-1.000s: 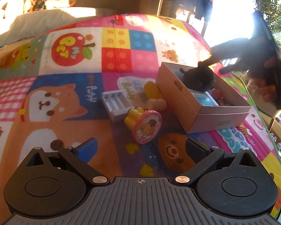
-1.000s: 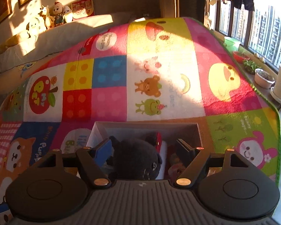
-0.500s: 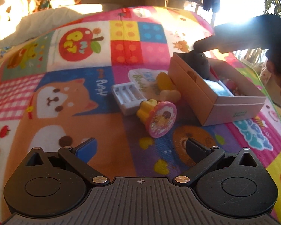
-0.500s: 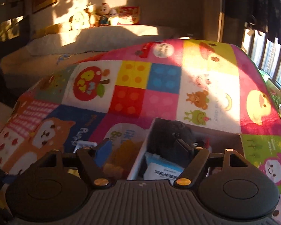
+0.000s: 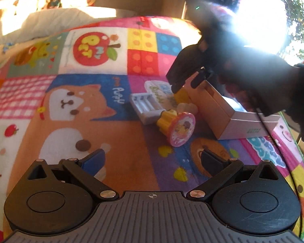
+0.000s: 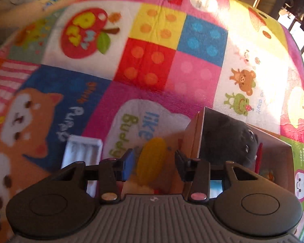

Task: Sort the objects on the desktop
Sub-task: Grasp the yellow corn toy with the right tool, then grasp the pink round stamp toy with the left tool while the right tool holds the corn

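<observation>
Cardboard box (image 5: 223,109) on play mat (image 5: 91,60), already holding black plush (image 6: 229,139); outside it, beside its left wall: battery case (image 5: 146,106), pink-faced toy (image 5: 177,128), yellow toy (image 6: 152,158) between closing right gripper (image 6: 154,163); left gripper (image 5: 152,160) spread, empty.

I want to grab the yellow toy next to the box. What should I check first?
1. Yellow toy sits between the right tool's fingers: ok.
2. Fingers pressing on the toy: not ok; they are closing, with a gap showing on the box side.
3. Cardboard box wall clear of the right finger: cannot tell, they look very near.
4. Black plush toy already inside the box: ok.
5. Left tool empty and out of the way: ok, it is open above the mat.
6. Battery case and pink-topped cupcake toy not under the right tool: ok, they lie off to the side.
</observation>
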Action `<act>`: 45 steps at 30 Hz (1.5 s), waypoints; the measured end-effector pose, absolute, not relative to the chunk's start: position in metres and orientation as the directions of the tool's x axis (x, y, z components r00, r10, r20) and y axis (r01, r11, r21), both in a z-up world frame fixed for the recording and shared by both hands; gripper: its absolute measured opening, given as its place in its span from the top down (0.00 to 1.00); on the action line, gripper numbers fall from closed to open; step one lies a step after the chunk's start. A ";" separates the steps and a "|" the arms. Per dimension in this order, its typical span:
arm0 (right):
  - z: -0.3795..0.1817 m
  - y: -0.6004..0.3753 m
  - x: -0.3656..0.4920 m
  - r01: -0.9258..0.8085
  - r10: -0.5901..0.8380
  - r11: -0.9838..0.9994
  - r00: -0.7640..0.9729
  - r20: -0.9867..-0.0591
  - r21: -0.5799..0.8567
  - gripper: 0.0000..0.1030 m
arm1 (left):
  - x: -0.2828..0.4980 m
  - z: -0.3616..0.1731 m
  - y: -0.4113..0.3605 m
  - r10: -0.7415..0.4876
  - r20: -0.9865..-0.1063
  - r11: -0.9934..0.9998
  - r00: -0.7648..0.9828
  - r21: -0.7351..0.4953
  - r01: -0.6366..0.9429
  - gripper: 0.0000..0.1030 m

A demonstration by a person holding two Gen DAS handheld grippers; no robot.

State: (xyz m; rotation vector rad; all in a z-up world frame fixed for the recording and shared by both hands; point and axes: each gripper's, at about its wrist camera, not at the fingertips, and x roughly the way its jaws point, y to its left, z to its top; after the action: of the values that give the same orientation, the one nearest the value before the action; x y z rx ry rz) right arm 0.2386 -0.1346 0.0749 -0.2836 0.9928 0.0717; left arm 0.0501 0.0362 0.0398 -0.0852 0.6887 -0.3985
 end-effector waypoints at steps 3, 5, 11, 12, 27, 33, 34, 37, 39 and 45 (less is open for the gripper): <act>0.063 -0.120 0.254 -0.182 -0.113 0.955 0.510 -0.853 -0.236 0.58 | 0.049 0.039 0.043 -0.394 -0.598 0.918 0.698 -0.219 0.331 0.00; 0.055 -0.111 0.259 -0.189 -0.164 0.938 0.495 -0.854 -0.289 0.68 | 0.047 0.037 0.047 -0.390 -0.596 0.920 0.702 -0.220 0.325 0.00; 0.061 -0.113 0.237 -0.228 -0.094 0.948 0.472 -0.876 -0.224 0.70 | 0.049 0.032 0.052 -0.374 -0.609 0.927 0.700 -0.226 0.299 0.00; 0.065 -0.116 0.226 -0.247 -0.056 0.950 0.468 -0.882 -0.191 0.70 | 0.050 0.032 0.050 -0.374 -0.612 0.927 0.697 -0.225 0.300 0.00; 0.084 -0.242 0.051 -0.265 0.176 0.964 0.543 -0.821 0.031 0.70 | 0.055 0.031 -0.015 -0.384 -0.618 0.911 0.686 -0.130 0.392 0.00; 0.066 -0.272 0.025 -0.176 0.094 0.983 0.687 -0.720 -0.041 0.58 | 0.061 0.030 -0.041 -0.309 -0.609 0.930 0.730 -0.032 0.366 0.10; 0.065 -0.274 0.021 -0.186 0.107 0.982 0.697 -0.709 -0.035 0.56 | 0.065 0.029 -0.044 -0.294 -0.614 0.934 0.733 -0.022 0.356 0.19; 0.062 -0.275 0.010 -0.201 0.110 0.978 0.720 -0.685 -0.054 0.47 | 0.078 0.027 -0.051 -0.265 -0.619 0.947 0.739 -0.024 0.320 0.20; 0.060 -0.275 0.007 -0.196 0.104 0.979 0.729 -0.676 -0.061 0.43 | 0.087 0.025 -0.056 -0.267 -0.620 0.948 0.738 -0.031 0.317 0.21; 0.057 -0.262 0.003 -0.253 0.155 0.966 0.737 -0.657 -0.056 0.42 | 0.091 0.030 -0.048 -0.255 -0.646 0.950 0.720 -0.027 0.311 0.41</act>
State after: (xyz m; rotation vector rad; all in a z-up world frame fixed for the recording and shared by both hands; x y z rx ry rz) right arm 0.0032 -0.2624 0.0569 -0.1448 0.7075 0.2248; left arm 0.0908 -0.0479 0.0302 0.0851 0.7009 -0.3131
